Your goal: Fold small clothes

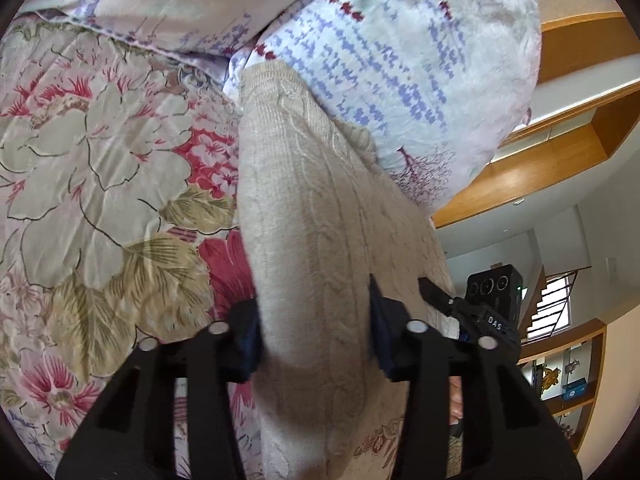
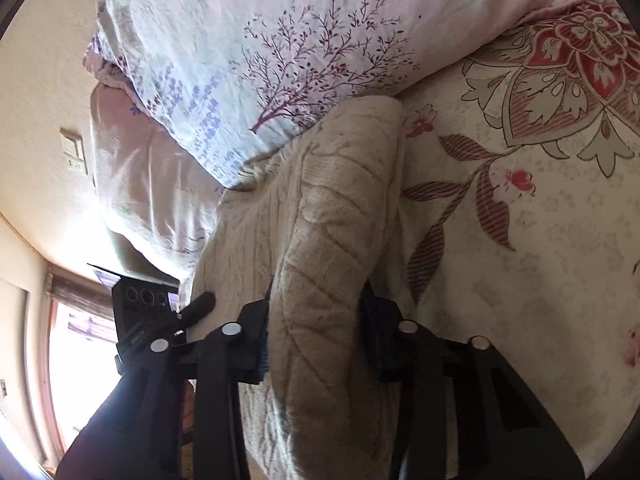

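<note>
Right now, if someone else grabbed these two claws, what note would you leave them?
Left claw: shut on a bunched fold of the beige knit sweater.
Right claw: shut on another fold of the same sweater.
The sweater lies on the floral bedspread, its far end against the pale quilt.
Done: both grips taken.
Left: carry the fold over, lay it flat, finish folding.
</note>
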Demonstrator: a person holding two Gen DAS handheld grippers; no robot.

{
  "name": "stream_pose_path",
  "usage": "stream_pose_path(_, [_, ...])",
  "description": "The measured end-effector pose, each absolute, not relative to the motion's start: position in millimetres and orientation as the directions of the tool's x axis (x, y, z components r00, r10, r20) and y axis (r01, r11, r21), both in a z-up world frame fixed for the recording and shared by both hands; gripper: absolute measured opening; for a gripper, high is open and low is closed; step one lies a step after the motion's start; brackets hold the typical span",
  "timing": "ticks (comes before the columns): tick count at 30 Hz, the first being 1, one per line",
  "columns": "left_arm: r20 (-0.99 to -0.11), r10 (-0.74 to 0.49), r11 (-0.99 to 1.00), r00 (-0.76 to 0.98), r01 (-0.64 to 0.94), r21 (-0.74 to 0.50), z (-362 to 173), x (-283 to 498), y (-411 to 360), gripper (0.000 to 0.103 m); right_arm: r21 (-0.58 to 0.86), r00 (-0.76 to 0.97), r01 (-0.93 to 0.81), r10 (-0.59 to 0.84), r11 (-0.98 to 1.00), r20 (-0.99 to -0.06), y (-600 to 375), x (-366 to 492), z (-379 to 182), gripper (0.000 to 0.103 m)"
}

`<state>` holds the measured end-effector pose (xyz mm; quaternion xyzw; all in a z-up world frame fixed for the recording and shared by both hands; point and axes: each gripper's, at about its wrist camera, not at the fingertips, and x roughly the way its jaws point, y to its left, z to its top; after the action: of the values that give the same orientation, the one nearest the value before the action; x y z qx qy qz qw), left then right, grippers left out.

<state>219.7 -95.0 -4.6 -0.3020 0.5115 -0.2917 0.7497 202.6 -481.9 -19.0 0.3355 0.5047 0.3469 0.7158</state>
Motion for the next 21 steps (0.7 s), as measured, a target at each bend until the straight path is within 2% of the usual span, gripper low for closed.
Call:
stream_pose_path(6, [-0.575, -0.745, 0.655, 0.339, 0.202, -0.728, 24, 203, -73, 0.036, 0.844, 0.267, -0.203, 0.858, 0.496, -0.439, -465, 184, 5, 0.032])
stream_pose_path(15, [-0.577, -0.667, 0.715, 0.471, 0.188, -0.674, 64, 180, 14, 0.037, 0.805, 0.252, -0.351, 0.876, 0.479, -0.412, -382, 167, 35, 0.031])
stream_pose_path(19, [-0.642, -0.626, 0.748, 0.443, 0.109, -0.654, 37, 183, 41, 0.038, 0.778, 0.237, -0.311, 0.837, 0.546, -0.492, -349, 163, 18, 0.031])
stream_pose_path(21, [-0.676, -0.610, 0.753, 0.414, 0.037, -0.657, 10, 186, 51, 0.046, 0.768, 0.230, -0.260, 0.810, 0.586, -0.540, -342, 162, 3, 0.032])
